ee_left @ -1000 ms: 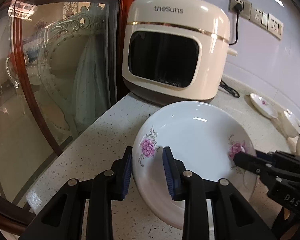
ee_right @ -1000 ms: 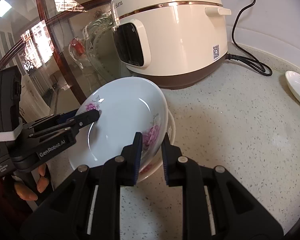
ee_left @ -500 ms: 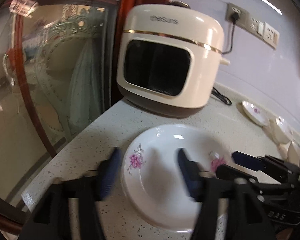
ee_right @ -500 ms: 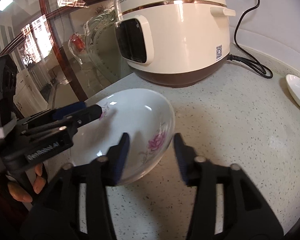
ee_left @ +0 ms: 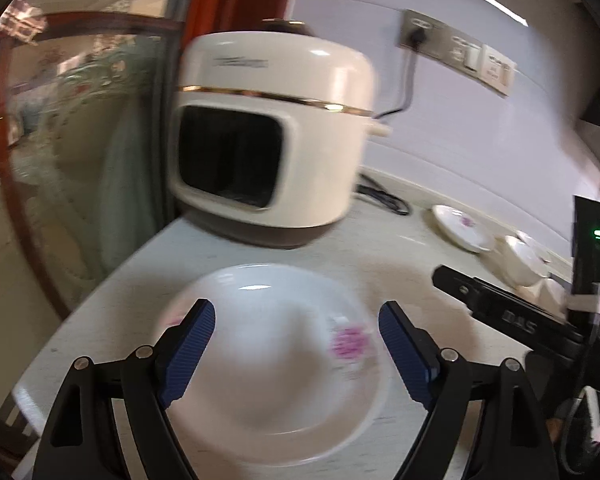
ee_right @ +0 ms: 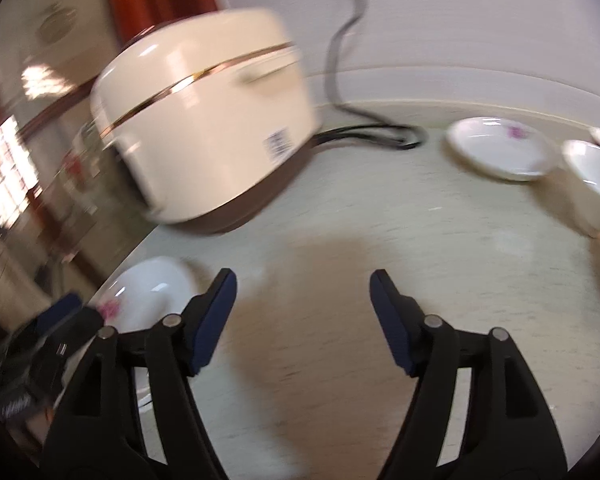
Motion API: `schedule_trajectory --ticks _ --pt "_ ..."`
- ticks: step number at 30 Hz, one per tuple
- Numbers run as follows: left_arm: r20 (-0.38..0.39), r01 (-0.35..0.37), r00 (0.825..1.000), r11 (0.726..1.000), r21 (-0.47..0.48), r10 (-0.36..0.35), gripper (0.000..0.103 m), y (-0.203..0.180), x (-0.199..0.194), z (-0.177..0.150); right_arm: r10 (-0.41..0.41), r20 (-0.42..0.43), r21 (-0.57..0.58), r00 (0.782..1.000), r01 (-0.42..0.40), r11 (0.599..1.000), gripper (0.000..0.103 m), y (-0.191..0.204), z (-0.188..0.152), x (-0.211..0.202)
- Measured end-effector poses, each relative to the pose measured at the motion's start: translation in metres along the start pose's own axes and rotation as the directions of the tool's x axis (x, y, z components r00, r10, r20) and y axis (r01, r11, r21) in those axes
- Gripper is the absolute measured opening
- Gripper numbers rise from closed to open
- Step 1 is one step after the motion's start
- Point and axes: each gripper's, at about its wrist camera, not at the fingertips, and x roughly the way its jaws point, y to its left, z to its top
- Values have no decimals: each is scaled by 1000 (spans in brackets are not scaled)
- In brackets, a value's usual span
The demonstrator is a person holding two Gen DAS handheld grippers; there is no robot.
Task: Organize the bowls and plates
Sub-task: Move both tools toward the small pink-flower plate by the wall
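- Both grippers have let go: a second back each pinched the plate's rim, and now the plate (ee_left: 276, 364) lies flat on the counter (ee_right: 420, 248) by itself.
- Left gripper (ee_left: 296, 352) has pulled back and up a touch; its jaws have just been opening and now stand wide, blue pads clear of the plate on either side, holding nothing.
- From the left wrist view the plate sits between and beyond those pads, pink flower on its right side, just in front of the cooker (ee_left: 272, 140).
- Right gripper (ee_right: 302, 320) has swung away toward the right and rolled; the cooker tilts in its view and everything is smeared with motion blur.
- Its jaws have just been opening too: wide apart, only bare counter between them, nothing gripped.
- In the right wrist view the plate is low at left, near the counter's edge, partly behind the left gripper's black body.
- Both grippers point downward at a slant toward the counter.
- Far right of the counter: 1 more flowered plate (ee_right: 500, 152) near the cooker's cord (ee_right: 372, 136), then white bowls (ee_right: 592, 184) just beside it, well apart from the released plate.
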Motion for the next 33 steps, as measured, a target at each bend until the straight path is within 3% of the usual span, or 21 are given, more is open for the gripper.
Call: schedule_trajectory --ticks 3,5,8,10,12,15,18,22,25,28,33 --pt "-3 63 998 998 16 -63 87 -27 4 13 -111 41 13 993 110 994 77 -16 6 -11" --pt "-18 99 995 995 8 -99 90 -41 10 24 -200 77 -16 977 202 979 77 -26 12 -19" --pt "-20 123 992 992 -11 -124 96 -70 34 46 -330 154 -35 931 339 940 77 -47 26 -33" --pt "-33 116 993 993 -20 -117 96 -86 55 58 -373 215 -61 902 394 917 77 -60 34 -40" --pt "-63 117 991 992 -49 -120 96 -99 79 69 -433 288 -83 854 473 877 77 -67 41 -47" --pt "-79 93 992 991 -99 -101 96 -120 116 79 -476 384 -35 791 527 849 77 -84 53 -59" --pt "-122 78 988 987 -138 -95 96 -138 156 85 -515 419 71 748 538 840 78 -106 67 -69" --pt "-167 65 981 981 -183 -96 96 -160 205 86 -518 419 125 746 518 846 80 -128 81 -68" --pt "-191 72 976 985 -158 -102 96 -182 231 87 -507 412 113 757 510 853 80 -134 86 -60" --pt "-192 40 980 994 -104 -59 96 -198 249 88 -483 393 101 782 486 868 81 -134 87 -56" --pt "-224 3 974 998 -57 -16 96 -211 265 89 -473 421 120 774 469 875 86 -132 84 -65"
